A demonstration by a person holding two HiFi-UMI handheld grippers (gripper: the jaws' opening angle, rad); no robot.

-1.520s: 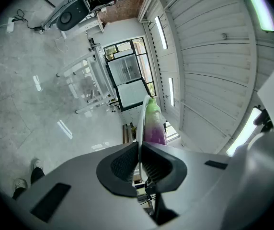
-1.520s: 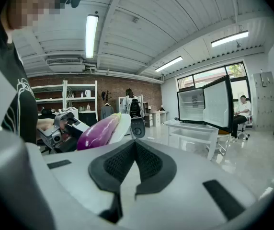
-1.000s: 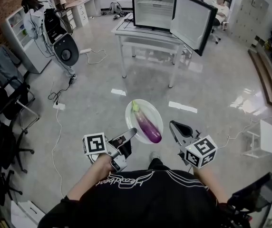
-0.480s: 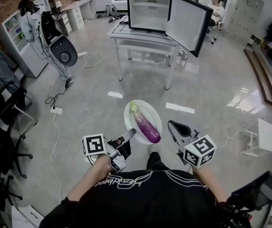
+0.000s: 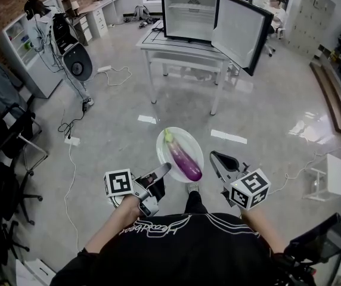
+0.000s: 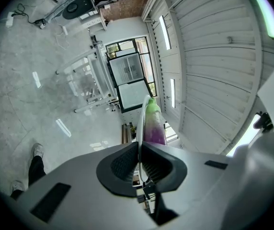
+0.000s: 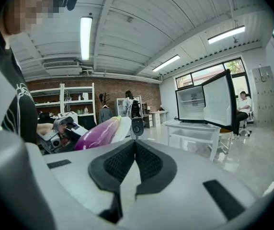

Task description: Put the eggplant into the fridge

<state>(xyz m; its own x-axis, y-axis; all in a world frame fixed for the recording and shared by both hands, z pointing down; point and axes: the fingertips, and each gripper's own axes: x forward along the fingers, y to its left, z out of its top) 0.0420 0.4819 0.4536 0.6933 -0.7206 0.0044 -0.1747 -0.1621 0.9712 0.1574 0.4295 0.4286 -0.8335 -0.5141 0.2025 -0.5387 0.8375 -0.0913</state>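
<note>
The fingers of the left gripper are clamped on the near-left rim of a white plate held in the air. The purple eggplant lies on it. The right gripper has its fingers together, just right of the plate. Far off, the fridge stands open on a table.

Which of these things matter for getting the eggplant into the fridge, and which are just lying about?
Job: purple eggplant; round white plate under it; left tongs clamping its rim; black open-doored fridge; white table beneath it.
Lying about: black office chairs; white floor cable; white shelving unit.
</note>
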